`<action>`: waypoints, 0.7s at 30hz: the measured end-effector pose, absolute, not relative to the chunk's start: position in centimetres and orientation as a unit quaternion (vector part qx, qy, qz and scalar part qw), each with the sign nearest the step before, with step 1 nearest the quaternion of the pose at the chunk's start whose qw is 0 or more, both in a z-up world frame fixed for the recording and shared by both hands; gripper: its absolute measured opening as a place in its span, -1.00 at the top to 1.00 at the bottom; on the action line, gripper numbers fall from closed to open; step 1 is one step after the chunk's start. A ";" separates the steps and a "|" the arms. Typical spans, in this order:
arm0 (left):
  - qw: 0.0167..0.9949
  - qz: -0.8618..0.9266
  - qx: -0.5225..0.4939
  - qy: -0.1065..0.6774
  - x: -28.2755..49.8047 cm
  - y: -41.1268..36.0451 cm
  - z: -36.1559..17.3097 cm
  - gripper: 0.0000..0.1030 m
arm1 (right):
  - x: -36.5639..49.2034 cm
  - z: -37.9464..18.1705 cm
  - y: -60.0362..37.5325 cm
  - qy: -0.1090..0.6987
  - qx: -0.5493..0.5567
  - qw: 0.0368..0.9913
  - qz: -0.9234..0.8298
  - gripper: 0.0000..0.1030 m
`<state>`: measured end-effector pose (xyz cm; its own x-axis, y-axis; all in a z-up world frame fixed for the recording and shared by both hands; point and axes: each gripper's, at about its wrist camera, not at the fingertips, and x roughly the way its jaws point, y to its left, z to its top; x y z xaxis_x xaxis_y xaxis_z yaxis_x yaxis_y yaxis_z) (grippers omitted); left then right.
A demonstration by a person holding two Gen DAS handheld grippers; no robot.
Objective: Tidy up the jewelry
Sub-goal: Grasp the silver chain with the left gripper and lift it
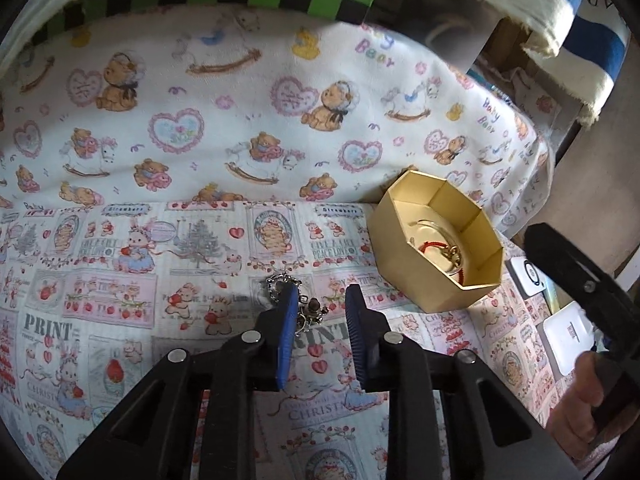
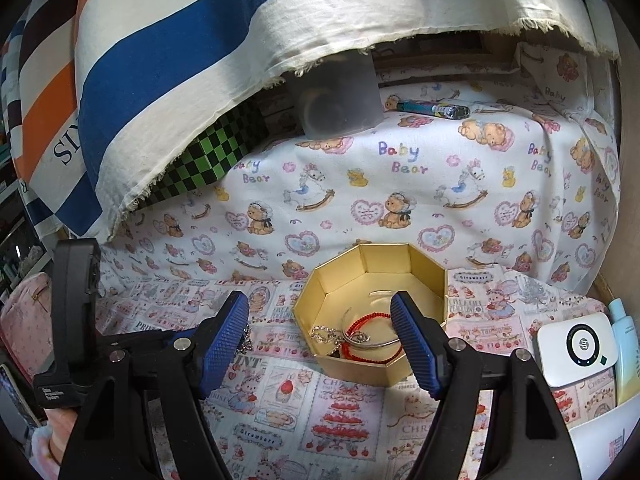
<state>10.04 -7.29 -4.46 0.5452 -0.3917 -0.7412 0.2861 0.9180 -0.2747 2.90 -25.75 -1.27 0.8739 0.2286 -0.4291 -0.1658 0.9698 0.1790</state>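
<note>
A gold octagonal box (image 1: 460, 280) stands on the printed cloth, right of my left gripper (image 1: 322, 300). It holds a red cord bracelet (image 2: 366, 320), a silver bangle (image 2: 378, 344) and a silver chain (image 2: 322, 334). A silver chain bracelet with a dark charm (image 1: 308, 308) lies on the cloth between my open left fingers, partly hidden by the left finger. My right gripper (image 2: 320, 316) is open and empty, hovering just in front of the box (image 2: 360, 368).
A white round-dial device (image 2: 576, 348) and a pale bottle (image 2: 624, 344) lie at the right. A frosted plastic container (image 2: 340, 100) and a pen (image 2: 434, 108) sit at the back. Striped fabric (image 2: 180, 60) hangs overhead.
</note>
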 end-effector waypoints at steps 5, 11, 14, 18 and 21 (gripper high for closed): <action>0.872 -0.189 -0.053 0.448 10.3 -7.9 -5.0 0.69 | 2.9 -1.3 -25.6 0.231 0.063 0.966 0.102 -0.47; 0.878 -0.181 -0.043 0.441 10.1 -7.9 -4.8 0.89 | 3.1 -1.4 -25.7 0.232 0.063 0.966 0.099 -0.47; 0.883 -0.178 -0.050 0.432 9.5 -6.9 -3.9 0.89 | 3.1 -1.4 -25.8 0.234 0.064 0.965 0.099 -0.47; 0.892 -0.171 -0.051 0.415 8.4 -6.0 -2.4 0.89 | 3.0 -1.3 -25.6 0.232 0.063 0.965 0.100 -0.47; 0.898 -0.157 -0.065 0.405 7.9 -5.0 -1.4 0.89 | 2.8 -1.3 -25.5 0.232 0.059 0.966 0.101 -0.47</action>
